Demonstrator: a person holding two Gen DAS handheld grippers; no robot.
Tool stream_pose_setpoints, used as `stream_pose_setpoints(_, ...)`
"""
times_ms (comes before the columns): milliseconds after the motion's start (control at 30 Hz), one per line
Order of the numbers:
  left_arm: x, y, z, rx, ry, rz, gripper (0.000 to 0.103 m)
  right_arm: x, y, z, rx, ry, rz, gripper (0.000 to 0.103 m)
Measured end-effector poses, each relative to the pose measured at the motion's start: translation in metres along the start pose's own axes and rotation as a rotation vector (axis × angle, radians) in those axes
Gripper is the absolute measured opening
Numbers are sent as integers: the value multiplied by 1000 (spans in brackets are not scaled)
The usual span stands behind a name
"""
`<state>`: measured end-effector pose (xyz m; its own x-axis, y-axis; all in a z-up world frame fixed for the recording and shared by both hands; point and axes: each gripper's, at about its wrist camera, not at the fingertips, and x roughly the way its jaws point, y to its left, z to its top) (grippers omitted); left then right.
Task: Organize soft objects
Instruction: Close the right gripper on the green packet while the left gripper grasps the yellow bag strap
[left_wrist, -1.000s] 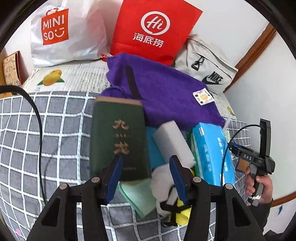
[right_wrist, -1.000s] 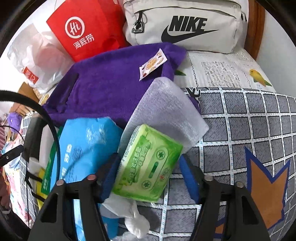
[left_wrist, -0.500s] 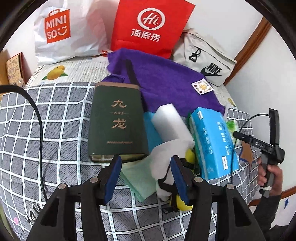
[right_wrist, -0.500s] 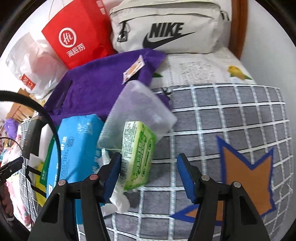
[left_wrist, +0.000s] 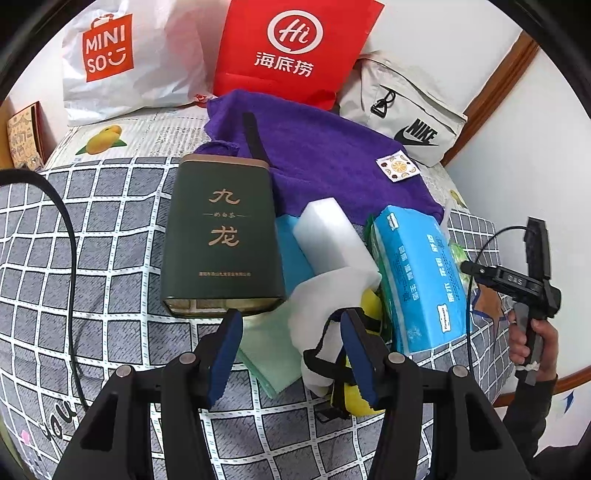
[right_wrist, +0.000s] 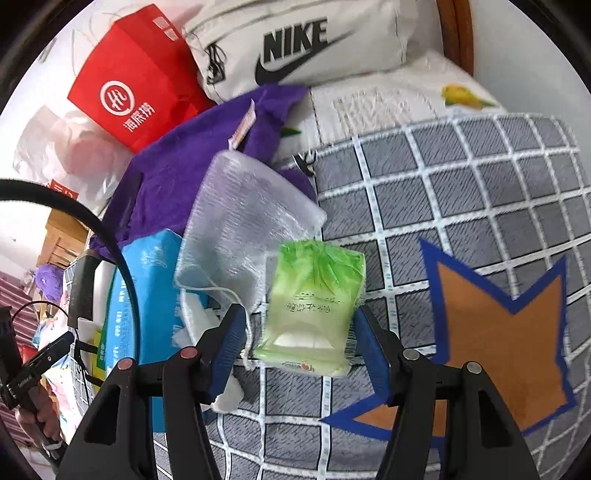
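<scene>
On the checked bedspread (left_wrist: 92, 258) lie a dark green tin (left_wrist: 221, 236), a white foam block (left_wrist: 332, 236), a blue tissue pack (left_wrist: 417, 280), a light green cloth (left_wrist: 269, 354), a crumpled white cloth (left_wrist: 325, 295) and a purple towel (left_wrist: 325, 158). My left gripper (left_wrist: 291, 350) is open just in front of the tin, its right finger beside the white cloth. My right gripper (right_wrist: 299, 339) is open; a green tissue packet (right_wrist: 314, 302) lies between its fingers, next to a translucent mesh pouch (right_wrist: 243, 221). The blue pack also shows in the right wrist view (right_wrist: 147, 295).
A red paper bag (left_wrist: 291, 48), a white Miniso bag (left_wrist: 122, 62) and a grey Nike bag (left_wrist: 402, 107) stand along the wall. An orange star patch (right_wrist: 498, 332) marks the bedspread right of my right gripper. The bed edge lies to the right.
My left gripper has drawn back from the tin. My right gripper has swung right, and the green packet has turned and tipped between its open fingers.
</scene>
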<state>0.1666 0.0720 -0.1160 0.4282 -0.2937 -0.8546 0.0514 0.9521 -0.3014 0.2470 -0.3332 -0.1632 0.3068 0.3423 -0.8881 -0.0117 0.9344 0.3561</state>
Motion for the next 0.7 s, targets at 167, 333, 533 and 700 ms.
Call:
stream_pose_setpoints(167,2,-1,-1,9,14,22,53,7,4,-1,5,7,-50,62)
stream_pose_setpoints(333,3,-1,0,6,14,18,53,12,23,-2,-68,-17,-164,75)
stream_pose_setpoints(533,2,-7,-2,28,19,18,53,29,35,-2,-124,-69,-252,76)
stream_pose_setpoints(700,-5,-12,-6,69,-7,20,53,23,34,-5,-156,-94,-216,53)
